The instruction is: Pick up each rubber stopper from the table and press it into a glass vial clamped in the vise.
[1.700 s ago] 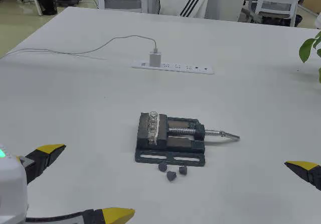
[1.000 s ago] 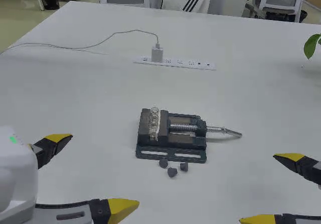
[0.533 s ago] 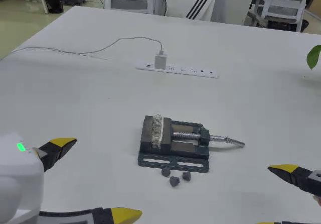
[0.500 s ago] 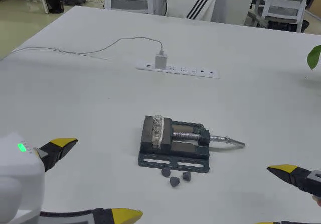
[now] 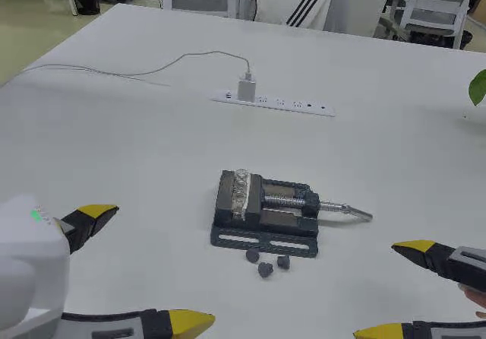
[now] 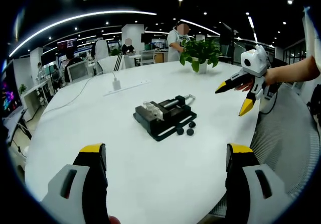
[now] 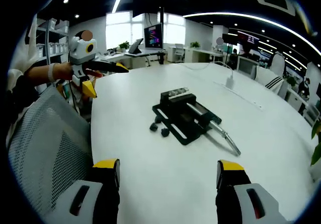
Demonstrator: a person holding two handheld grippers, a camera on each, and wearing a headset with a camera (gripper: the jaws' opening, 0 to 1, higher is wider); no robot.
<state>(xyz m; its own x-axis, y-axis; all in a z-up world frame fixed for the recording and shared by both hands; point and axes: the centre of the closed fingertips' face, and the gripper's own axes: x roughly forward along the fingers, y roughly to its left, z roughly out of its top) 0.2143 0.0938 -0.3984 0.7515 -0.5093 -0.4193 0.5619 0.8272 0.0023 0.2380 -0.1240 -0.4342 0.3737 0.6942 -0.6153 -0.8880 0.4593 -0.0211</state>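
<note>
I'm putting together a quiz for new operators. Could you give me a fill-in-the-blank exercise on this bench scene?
1. ___ rubber stoppers lie on the table in front of the vise.
2. The vise clamps a row of glass ___.
3. The left gripper and the right gripper both stand ___, holding nothing.
Missing words: three; vials; open.

- Three dark stoppers [image 5: 265, 270] are lying loose, clustered just beside the vise [image 5: 277, 221] base.
- Clear vials [image 5: 241, 191] are standing upright in a row, clamped in the vise.
</note>
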